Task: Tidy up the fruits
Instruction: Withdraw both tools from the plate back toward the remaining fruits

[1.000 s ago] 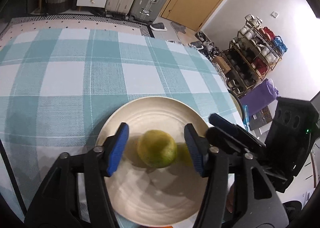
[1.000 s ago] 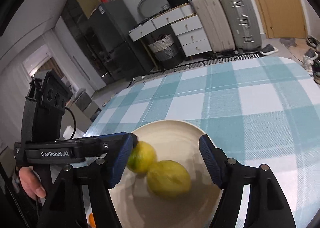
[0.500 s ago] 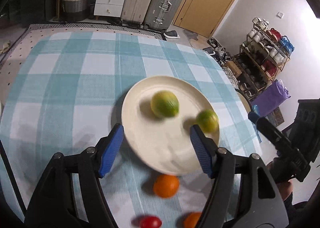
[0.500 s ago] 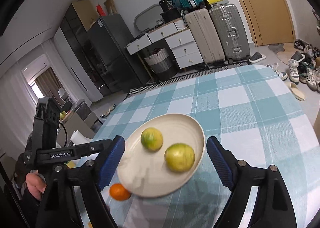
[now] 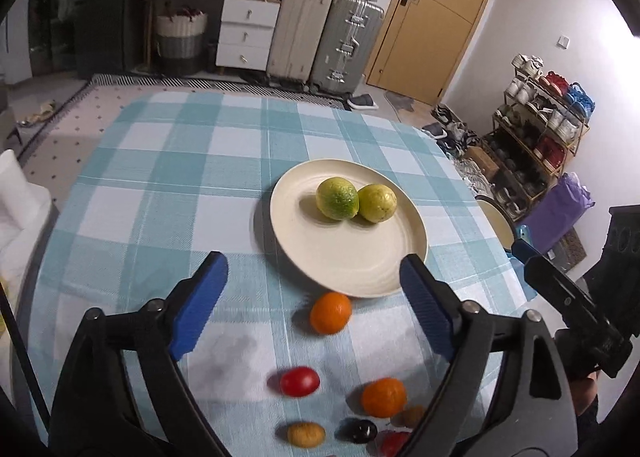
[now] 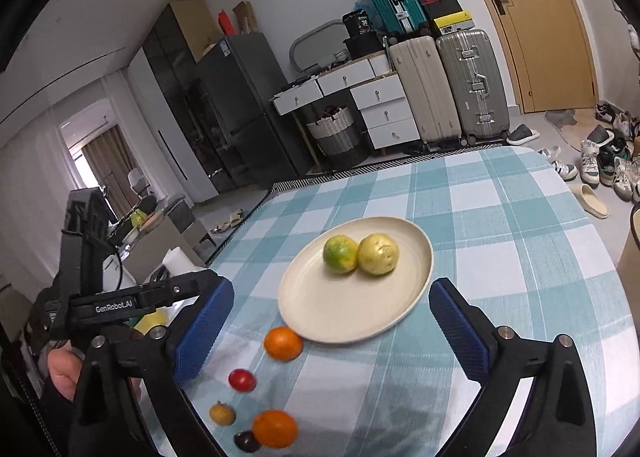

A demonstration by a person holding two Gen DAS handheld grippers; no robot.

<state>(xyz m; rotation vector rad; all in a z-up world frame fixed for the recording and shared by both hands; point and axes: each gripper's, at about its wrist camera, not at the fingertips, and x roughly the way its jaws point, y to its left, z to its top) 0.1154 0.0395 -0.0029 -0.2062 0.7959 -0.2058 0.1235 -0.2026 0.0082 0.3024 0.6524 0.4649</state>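
Two fruits down, the rest to go, judging from how things lie. On the cream plate [image 5: 320, 257], towards its far side: a green citrus [image 5: 337, 198] and a yellow lemon-like fruit [image 5: 377, 203], touching side by side, green one on the left. Same pair visible from the right wrist, green citrus [image 6: 340, 254] left of the yellow fruit [image 6: 378, 254], on the plate [image 6: 340, 309] set on the checked tablecloth [image 5: 168, 161].

Off the plate, on the cloth at the near side: an orange [image 5: 330, 312] just beside the plate's near rim, touching it or very nearly so, hard to say which. Nearer: a small red tomato-like fruit [image 5: 299, 381], a second orange [image 5: 384, 397], a small tan fruit [image 5: 306, 434], a small dark fruit [image 5: 361, 430], plus a brownish piece [image 5: 413, 415] and something red [image 5: 394, 441] partly hidden behind the finger, too obscured to name. So at least five loose pieces, probably seven.

Left gripper [image 5: 316, 309]: jaws spread wide, nothing between them, raised above the loose fruits on the near side of the plate. Right gripper [image 6: 332, 333]: likewise wide apart and empty-handed, held over the same patch, slightly further right.

Likely next: the nearest orange, round and firm, apt to roll if nudged off-centre.
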